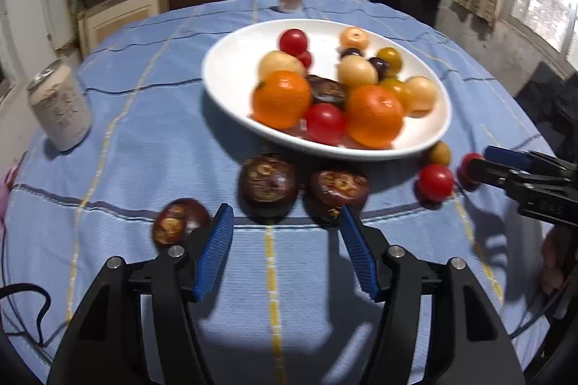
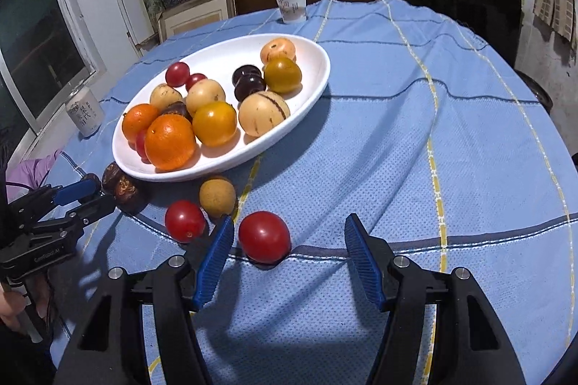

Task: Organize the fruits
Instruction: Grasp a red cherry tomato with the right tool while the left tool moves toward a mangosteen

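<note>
On the blue checked tablecloth [image 2: 415, 139], several fruits lie loose beside the near rim of the white oval plate [image 1: 224, 74], which is already heaped with oranges, tomatoes and pale round fruits.

The left gripper [image 1: 285, 222] hangs with its jaws apart and empty; two dark purple mangosteens [image 1: 269, 182] sit just beyond the fingertips and a third [image 1: 178, 220] lies outside the left finger.

The right gripper [image 2: 289, 233] is also spread and not yet pressing, with a red tomato [image 2: 264, 236] between its fingers, closer to the left pad. A second tomato [image 2: 185, 220] and a brown longan [image 2: 217, 196] sit just left of that finger.

Risks, as I judge them:
- An off-centre close could roll the tomato away.
- The left finger may knock its neighbours.
- A hard squeeze could split the tomato.
- The crowded plate may shed fruit.
</note>
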Demonstrator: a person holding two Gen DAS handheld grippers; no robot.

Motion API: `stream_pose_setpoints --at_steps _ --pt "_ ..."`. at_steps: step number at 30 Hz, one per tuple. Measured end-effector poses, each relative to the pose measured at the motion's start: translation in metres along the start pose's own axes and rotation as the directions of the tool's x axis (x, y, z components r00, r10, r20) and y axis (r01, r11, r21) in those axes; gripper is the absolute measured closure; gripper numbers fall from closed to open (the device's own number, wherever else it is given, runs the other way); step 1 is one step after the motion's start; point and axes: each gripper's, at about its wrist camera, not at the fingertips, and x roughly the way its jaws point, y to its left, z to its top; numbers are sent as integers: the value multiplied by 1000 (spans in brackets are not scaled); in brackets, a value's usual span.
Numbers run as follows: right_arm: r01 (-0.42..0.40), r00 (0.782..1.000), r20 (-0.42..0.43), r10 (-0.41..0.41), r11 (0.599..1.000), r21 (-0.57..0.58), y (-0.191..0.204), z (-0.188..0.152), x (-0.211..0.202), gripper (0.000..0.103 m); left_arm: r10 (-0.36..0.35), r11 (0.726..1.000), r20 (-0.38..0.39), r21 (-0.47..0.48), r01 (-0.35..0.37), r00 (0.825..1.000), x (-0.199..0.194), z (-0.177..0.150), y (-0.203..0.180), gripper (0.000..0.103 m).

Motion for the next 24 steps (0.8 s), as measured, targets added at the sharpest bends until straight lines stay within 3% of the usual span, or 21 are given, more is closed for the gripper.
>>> stream_pose_setpoints --at_steps 4,9,11,15,21,24 --pt "9 1000 -23 -9 1000 -29 6 0 5 39 -2 1000 -2 21 2 1000 1 -1 -5 43" --pt "11 1000 -10 -11 998 -65 13 -1 3 67 -20 1000 -3 -18 20 1000 1 0 2 42" --pt "24 1000 10 -24 996 -81 17 -1 -1 73 -21 999 -1 -26 21 1000 0 -1 3 42" --pt "24 998 56 -20 996 -87 17 -1 -10 73 -17 997 3 -69 17 1000 0 0 12 41" --pt "9 998 70 -3 995 -96 18 0 -13 73 62 986 12 -153 -60 998 2 5 32 35" --pt "3 998 70 4 994 -110 20 0 -14 73 85 991 -3 -102 -85 996 11 11 24 32"
